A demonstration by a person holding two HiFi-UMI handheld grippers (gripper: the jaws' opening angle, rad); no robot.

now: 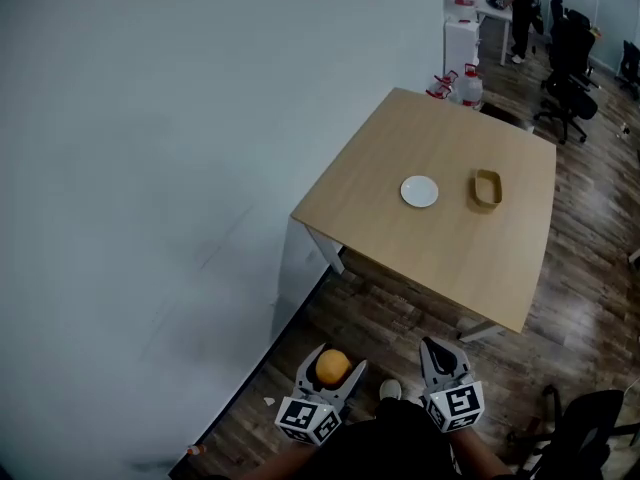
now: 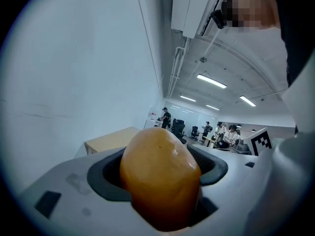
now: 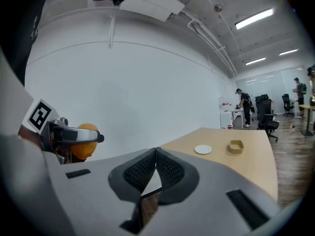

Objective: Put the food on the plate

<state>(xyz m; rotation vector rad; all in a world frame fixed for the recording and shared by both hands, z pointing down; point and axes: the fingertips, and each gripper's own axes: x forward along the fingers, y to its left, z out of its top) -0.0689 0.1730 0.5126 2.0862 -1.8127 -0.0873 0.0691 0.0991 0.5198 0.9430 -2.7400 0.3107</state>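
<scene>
Two grippers, one load: my left gripper (image 1: 338, 358) pinches the smooth, rounded orange food item (image 2: 160, 178); my right gripper (image 1: 434, 348) is pressed together, empty. The small round white plate (image 1: 419, 190) lies well ahead, slightly rightward, on the pale wooden table (image 1: 400, 138).

Head view looks steeply down on the distant table (image 1: 400, 148) and plate (image 1: 419, 190); both gripper views face that table low, apparently tilted upward.
</scene>
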